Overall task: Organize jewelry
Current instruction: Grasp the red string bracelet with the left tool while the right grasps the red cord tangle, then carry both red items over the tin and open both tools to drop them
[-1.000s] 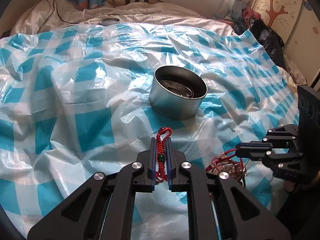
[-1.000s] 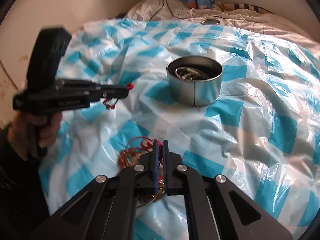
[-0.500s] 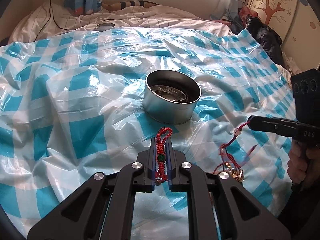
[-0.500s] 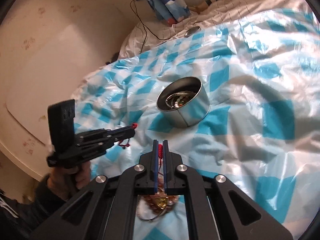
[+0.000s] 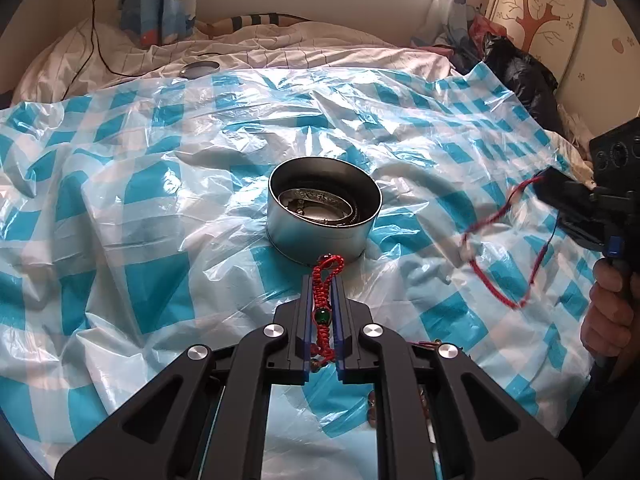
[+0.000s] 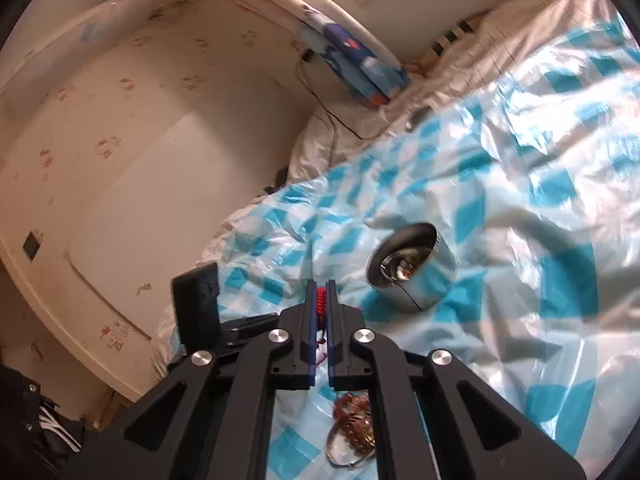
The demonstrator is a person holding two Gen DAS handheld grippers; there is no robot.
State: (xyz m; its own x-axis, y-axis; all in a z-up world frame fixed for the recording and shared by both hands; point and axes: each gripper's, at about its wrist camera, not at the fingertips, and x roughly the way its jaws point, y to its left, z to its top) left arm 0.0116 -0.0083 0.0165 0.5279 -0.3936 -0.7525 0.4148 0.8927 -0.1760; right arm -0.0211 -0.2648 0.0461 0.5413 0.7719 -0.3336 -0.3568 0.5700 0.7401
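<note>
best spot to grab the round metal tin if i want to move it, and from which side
Take the metal tin by its wall: one finger inside the open mouth, one outside, coming from above. It stands upright with its mouth open, and the near rim looks free, while the silver bangles lean toward the far side. Both grippers are now full.

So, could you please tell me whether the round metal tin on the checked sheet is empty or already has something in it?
Not empty. The tin stands open with no lid on it, and a silver bangle lies inside.
</note>
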